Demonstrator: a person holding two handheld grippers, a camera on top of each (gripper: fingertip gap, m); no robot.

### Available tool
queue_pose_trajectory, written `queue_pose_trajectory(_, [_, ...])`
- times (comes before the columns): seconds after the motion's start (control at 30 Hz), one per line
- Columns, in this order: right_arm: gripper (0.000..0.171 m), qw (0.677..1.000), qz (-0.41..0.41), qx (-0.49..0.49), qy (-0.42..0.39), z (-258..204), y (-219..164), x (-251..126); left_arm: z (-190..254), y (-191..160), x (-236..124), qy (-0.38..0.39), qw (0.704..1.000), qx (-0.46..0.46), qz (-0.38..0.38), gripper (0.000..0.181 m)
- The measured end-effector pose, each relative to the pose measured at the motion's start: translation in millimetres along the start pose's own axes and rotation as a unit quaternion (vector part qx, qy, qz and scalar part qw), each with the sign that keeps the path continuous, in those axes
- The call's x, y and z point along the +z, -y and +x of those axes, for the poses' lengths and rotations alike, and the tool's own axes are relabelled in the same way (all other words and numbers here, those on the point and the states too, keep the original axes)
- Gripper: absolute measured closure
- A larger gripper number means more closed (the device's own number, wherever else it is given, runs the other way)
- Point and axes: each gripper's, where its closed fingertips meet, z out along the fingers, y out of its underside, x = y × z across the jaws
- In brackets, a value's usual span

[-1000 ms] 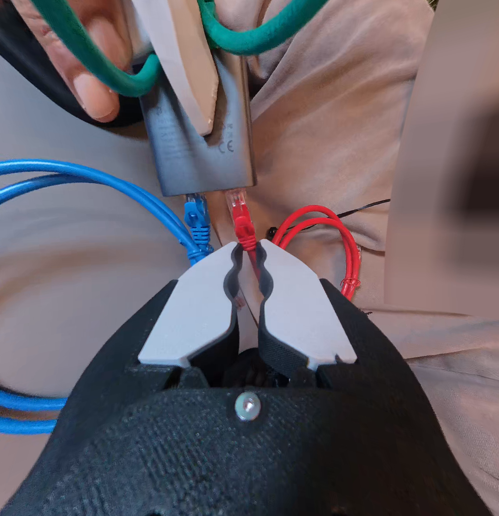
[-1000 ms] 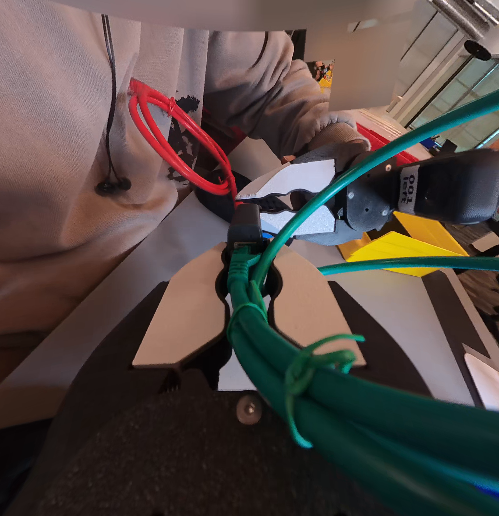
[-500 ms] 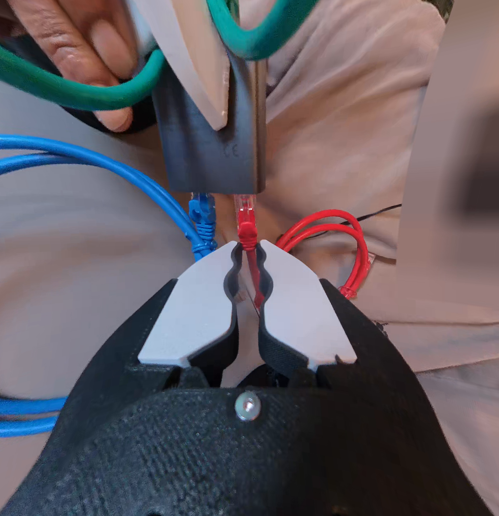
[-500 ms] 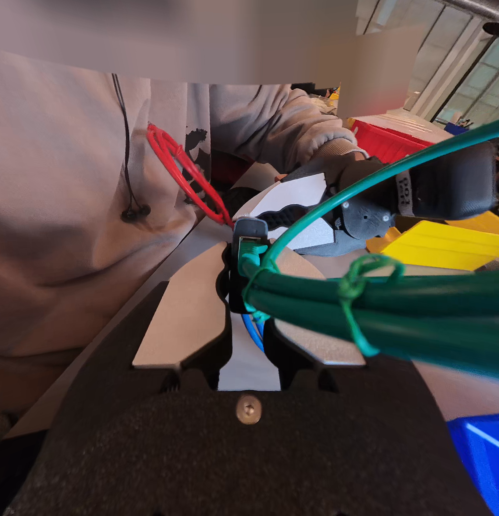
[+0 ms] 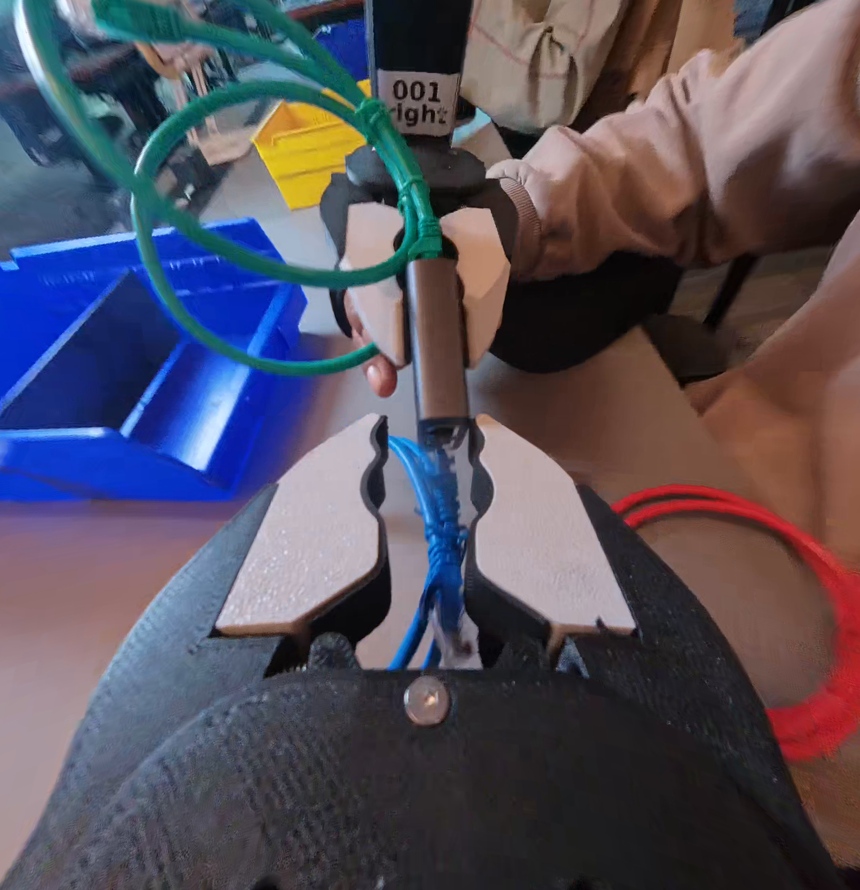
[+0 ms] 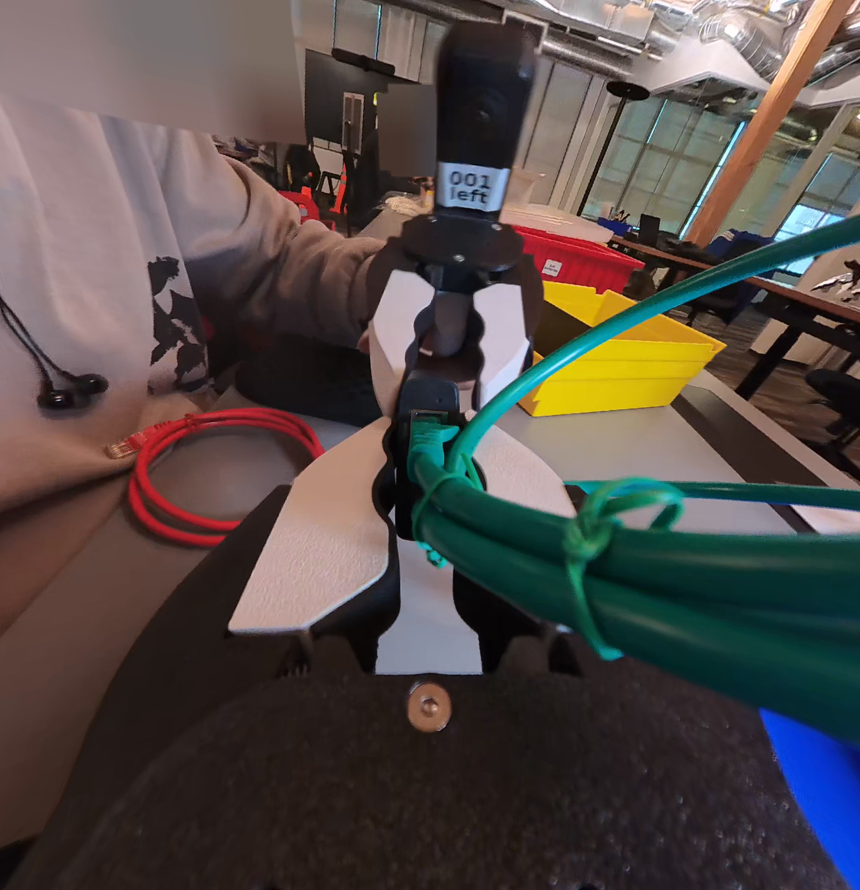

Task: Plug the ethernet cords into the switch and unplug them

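My right gripper (image 6: 428, 433) is shut on the dark grey switch (image 6: 428, 392), which it holds on edge above the table. A green cord (image 6: 611, 554) is plugged into the switch's near end and drapes to the right. My left gripper (image 5: 428, 424) is open at the switch's (image 5: 437, 337) other end. A blue cord (image 5: 442, 520) runs between its fingers and up to that end. The red cord (image 6: 177, 481) lies coiled on the table with its plug free, and it also shows in the left wrist view (image 5: 827, 578). The grippers face each other.
A blue bin (image 5: 105, 385) stands on the table to the left of my left gripper. A yellow bin (image 6: 635, 366) and a red bin (image 6: 577, 260) stand farther back. The person's sleeve (image 5: 659, 192) and torso are close by, with earbuds (image 6: 71, 390) hanging. Both grippers' tips are close together, under 4 cm apart.
The red cord has come out of the switch and now lies on the table. My left gripper has opened and sits around the blue cord. Both views have swung upward.
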Motion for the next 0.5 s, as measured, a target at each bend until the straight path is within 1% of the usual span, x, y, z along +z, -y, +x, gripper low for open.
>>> queue_pose_trajectory(0.07, [0.150,1.000,-0.002,-0.001,-0.017,4.6,-2.7,5.3,-1.9,-2.9,6.2,0.024,0.998,0.050,-0.012,0.154])
queue_pose_trajectory(0.13, [0.149,0.998,-0.027,0.013,-0.048,15.2,-13.2,4.9,-13.8,-7.9,4.8,0.063,0.995,0.073,-0.037,0.160])
queue_pose_trajectory(0.17, [0.147,0.996,-0.047,0.033,-0.067,22.7,-20.6,3.1,-21.4,-11.1,2.3,0.084,0.992,0.081,-0.052,0.161])
queue_pose_trajectory(0.2, [0.144,0.991,-0.084,0.060,-0.088,31.7,-31.9,-1.4,-31.0,-16.5,-1.1,0.109,0.987,0.091,-0.077,0.161])
queue_pose_trajectory(0.27, [0.126,0.970,-0.171,0.129,-0.114,45.4,-55.8,-22.4,-54.0,-25.9,-12.9,0.171,0.971,0.112,-0.127,0.161])
queue_pose_trajectory(0.3, [0.122,0.961,-0.195,0.161,-0.112,45.7,-61.5,-35.4,-63.2,-29.4,-19.3,0.194,0.963,0.115,-0.147,0.160])
queue_pose_trajectory(0.33, [0.125,0.953,-0.223,0.168,-0.120,46.4,-67.3,-50.2,-70.3,-32.8,-24.9,0.209,0.957,0.114,-0.164,0.161])
queue_pose_trajectory(0.37, [0.127,0.944,-0.256,0.137,-0.155,52.9,-72.5,-66.1,-74.4,-35.8,-28.8,0.214,0.954,0.109,-0.177,0.160])
queue_pose_trajectory(0.4, [0.128,0.933,-0.288,0.082,-0.199,61.3,-73.7,-80.9,-77.2,-36.7,-30.9,0.217,0.953,0.104,-0.183,0.161])
queue_pose_trajectory(0.43, [0.127,0.925,-0.308,0.031,-0.221,63.7,-68.5,-87.9,-79.3,-36.7,-31.5,0.220,0.952,0.108,-0.186,0.160])
queue_pose_trajectory(0.5, [0.126,0.927,-0.293,-0.045,-0.230,59.4,-43.1,-75.5,-79.4,-40.0,-27.5,0.214,0.947,0.119,-0.206,0.161])
